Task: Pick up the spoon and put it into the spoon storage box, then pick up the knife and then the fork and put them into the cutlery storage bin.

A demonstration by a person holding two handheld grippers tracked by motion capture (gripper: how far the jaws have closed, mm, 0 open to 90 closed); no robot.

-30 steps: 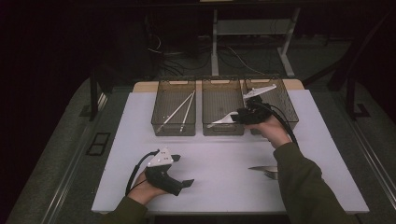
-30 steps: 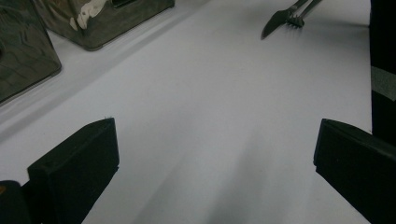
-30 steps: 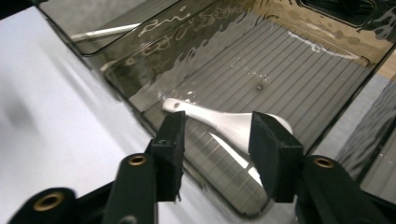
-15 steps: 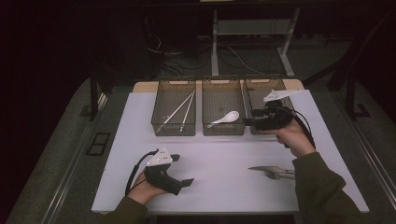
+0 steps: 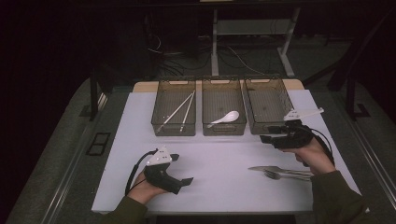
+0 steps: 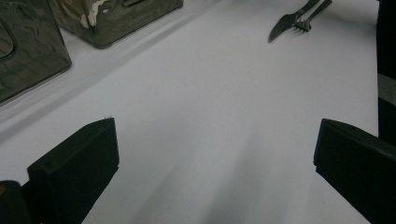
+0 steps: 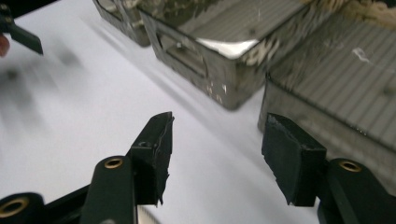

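Note:
Three mesh bins stand in a row at the back of the white table [image 5: 224, 196]. Chopsticks [image 5: 180, 112] lie in the left bin [image 5: 159, 127] and a white spoon [image 5: 225, 118] lies in the middle bin [image 5: 224, 132]; the right bin [image 5: 266, 100] looks empty. My right gripper [image 5: 264, 139] hovers just in front of the right bin, pointing left. Its jaws [image 7: 217, 135] have just been opening and have nothing between them. My left gripper [image 5: 186, 182] rests near the front left, open [image 6: 215, 140] over bare table. A knife [image 5: 271, 169] and fork [image 5: 285, 176] lie by my right forearm.
The knife [image 6: 285, 24] and fork [image 6: 310, 16] lie far ahead of the left jaws. The bins' front walls [image 7: 210, 65] stand close before the right jaws. Dark floor, cables and a metal stand lie beyond the table's back edge.
The right gripper let go of the white spoon, which now lies in the middle bin. That hand then drew back to the right and toward the near edge. The left hand stayed put.

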